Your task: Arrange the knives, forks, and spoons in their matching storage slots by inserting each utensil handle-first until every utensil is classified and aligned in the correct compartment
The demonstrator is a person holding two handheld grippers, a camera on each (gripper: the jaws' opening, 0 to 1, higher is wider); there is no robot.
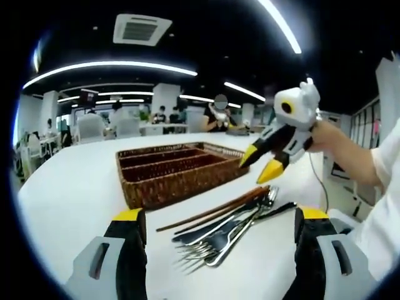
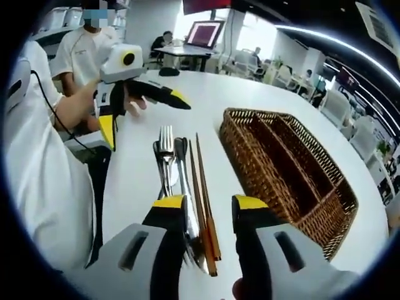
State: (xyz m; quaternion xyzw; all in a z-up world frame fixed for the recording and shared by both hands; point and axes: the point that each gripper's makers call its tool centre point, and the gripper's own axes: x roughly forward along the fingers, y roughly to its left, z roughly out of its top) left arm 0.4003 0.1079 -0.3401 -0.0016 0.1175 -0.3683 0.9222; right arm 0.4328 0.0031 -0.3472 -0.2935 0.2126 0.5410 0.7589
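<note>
Wicker basket (image 1: 178, 172) on the white table (image 1: 75, 194), its long compartments bare. Forks (image 2: 165, 150), spoons (image 2: 182, 164) and chopsticks (image 2: 201, 187) lie bundled just beside it, toward the near edge. Left gripper (image 1: 215, 228) and right gripper (image 2: 208, 203) both gape, holding nothing.

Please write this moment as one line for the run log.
left tool: open, before metal cutlery pile | right tool: open, over brown wooden chopsticks | brown woven wicker tray: no utensils inside | white table
</note>
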